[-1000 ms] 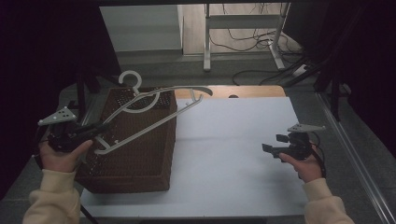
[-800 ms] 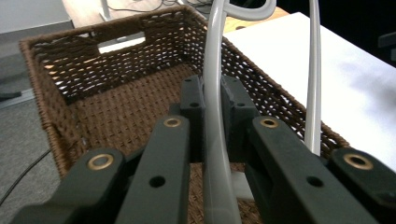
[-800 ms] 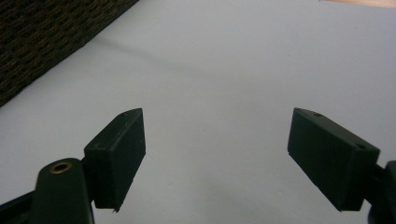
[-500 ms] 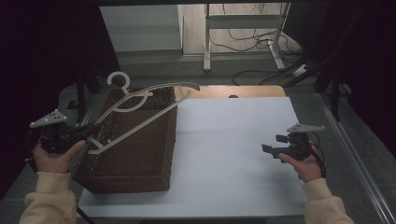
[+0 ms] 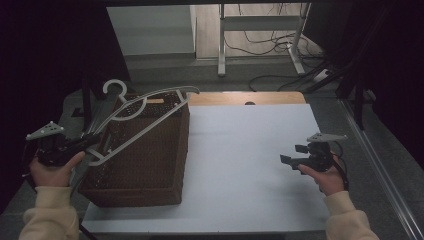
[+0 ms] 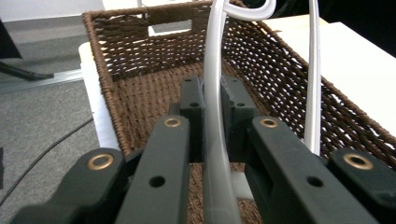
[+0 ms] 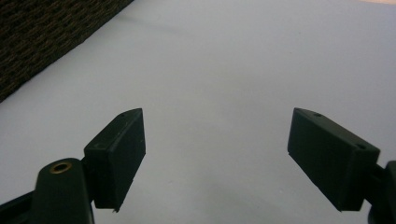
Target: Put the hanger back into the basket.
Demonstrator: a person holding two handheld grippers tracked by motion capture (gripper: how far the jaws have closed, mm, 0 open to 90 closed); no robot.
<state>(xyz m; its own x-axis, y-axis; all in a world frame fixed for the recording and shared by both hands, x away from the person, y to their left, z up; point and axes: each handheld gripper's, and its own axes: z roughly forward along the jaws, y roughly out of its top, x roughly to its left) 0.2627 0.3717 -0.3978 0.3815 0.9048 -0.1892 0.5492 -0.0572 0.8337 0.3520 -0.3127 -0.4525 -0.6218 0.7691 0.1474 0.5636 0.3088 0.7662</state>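
- High view: you had the left gripper [image 5: 75, 146] clamped on one end of the white hanger [image 5: 145, 117], just off the left side of the wicker basket [image 5: 150, 160]. The hanger lay slanted over the basket's open top, hook [image 5: 114, 89] out past the far left corner, far shoulder near the far right rim. I judged this the lowering step — the hanger was above the basket, not yet in it.
- Same view: your right gripper [image 5: 292, 161] hung over the white table [image 5: 240, 150], well apart from the basket, jaws spread with nothing between them.
- For the next move, you would have needed to turn the hanger in line with the basket's long side and tip it down so both ends cleared the rims; at that slant it looked likely to bridge across the top.
- Left gripper view: your jaws pressed on the hanger's pale bar [image 6: 212, 140], which ran up between them, with a second bar [image 6: 314, 84] at the right. Beyond lay the basket's woven floor [image 6: 149, 98] and far wall with its handle slot — what I could see of the inside held nothing, though the near part was hidden behind the jaws.
- Right gripper view: your jaws stood wide over bare white table [image 7: 224, 70], holding nothing; the basket's wall [image 7: 42, 32] crossed the upper left corner.
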